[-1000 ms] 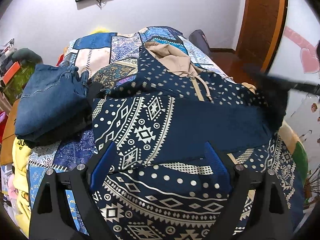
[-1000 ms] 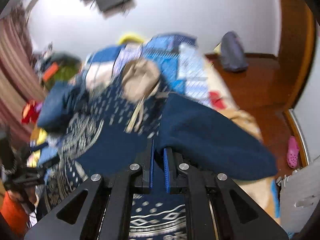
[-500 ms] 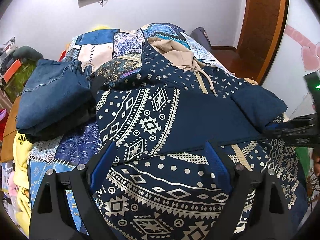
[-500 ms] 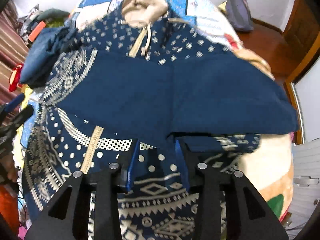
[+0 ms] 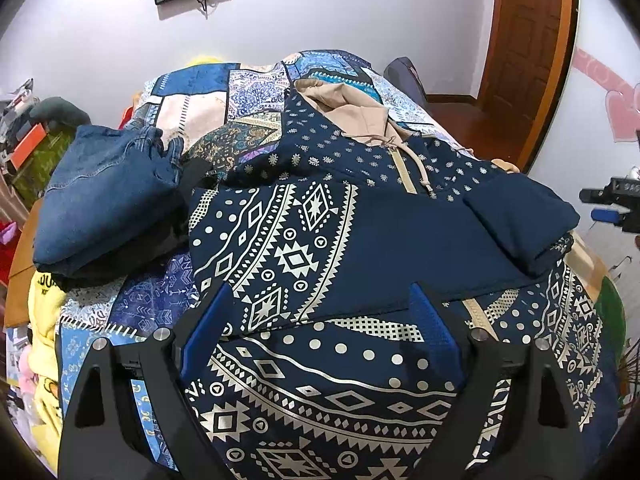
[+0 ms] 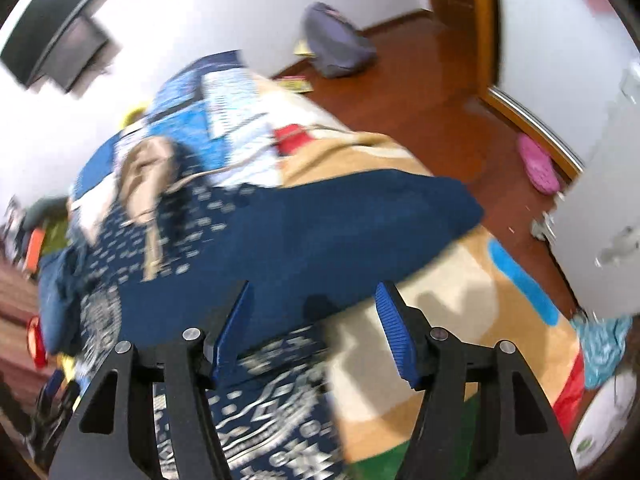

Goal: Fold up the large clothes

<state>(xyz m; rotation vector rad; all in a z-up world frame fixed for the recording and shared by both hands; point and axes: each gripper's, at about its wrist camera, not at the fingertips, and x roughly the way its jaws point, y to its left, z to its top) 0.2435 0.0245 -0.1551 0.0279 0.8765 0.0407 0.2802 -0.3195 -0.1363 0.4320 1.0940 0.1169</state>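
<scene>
A large navy hoodie with white geometric print and a beige hood lies spread on the bed, both sleeves folded across its chest. My left gripper hovers open over the hem side, nothing between its blue pads. In the blurred right wrist view my right gripper is off the plain navy sleeve; its jaws are opening and nothing is pressed between them. From the left wrist view, the right gripper shows at the far right edge, beside the bed.
Folded denim jeans lie on the bed's left side over a patchwork quilt. Yellow clothing hangs at the left edge. A backpack and pink slipper sit on the wooden floor; a door stands at the right.
My right gripper carried the sleeve over the hoodie's chest, let it go and opened, then swung right off the bed edge. The sleeve now lies folded. The left gripper stayed put.
</scene>
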